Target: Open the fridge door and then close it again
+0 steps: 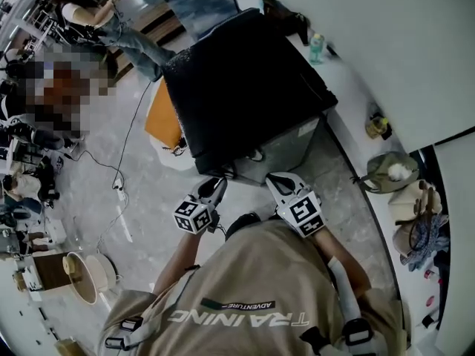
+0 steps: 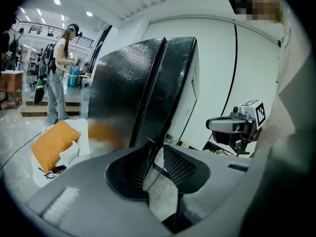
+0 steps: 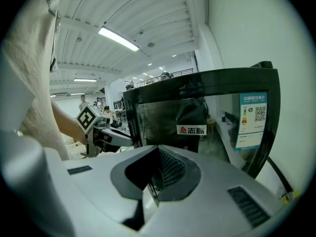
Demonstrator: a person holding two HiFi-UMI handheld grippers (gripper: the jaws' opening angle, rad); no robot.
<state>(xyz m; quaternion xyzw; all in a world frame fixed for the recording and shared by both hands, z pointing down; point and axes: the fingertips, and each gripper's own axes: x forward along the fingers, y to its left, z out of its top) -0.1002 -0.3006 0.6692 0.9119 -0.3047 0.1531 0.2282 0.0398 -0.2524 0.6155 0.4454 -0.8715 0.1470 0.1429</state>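
A small black fridge (image 1: 245, 80) stands on the floor in front of me, and its door looks closed. The left gripper view shows its side and the door seam (image 2: 133, 93). Filling the right gripper view is its glossy front (image 3: 197, 112), which bears a red logo sticker and a label. My left gripper (image 1: 214, 187) (image 2: 152, 149) hangs just before the fridge's front left corner, jaws together on nothing. My right gripper (image 1: 280, 184) (image 3: 157, 174) sits close to the front face, also shut and empty. Neither touches the fridge.
An orange cushion (image 1: 163, 117) (image 2: 52, 142) lies on a white seat left of the fridge. A white ledge along the right wall carries a bottle (image 1: 317, 48) and bags (image 1: 390, 170). A cable (image 1: 119, 184) runs over the floor at left. A person (image 2: 59, 73) stands far back.
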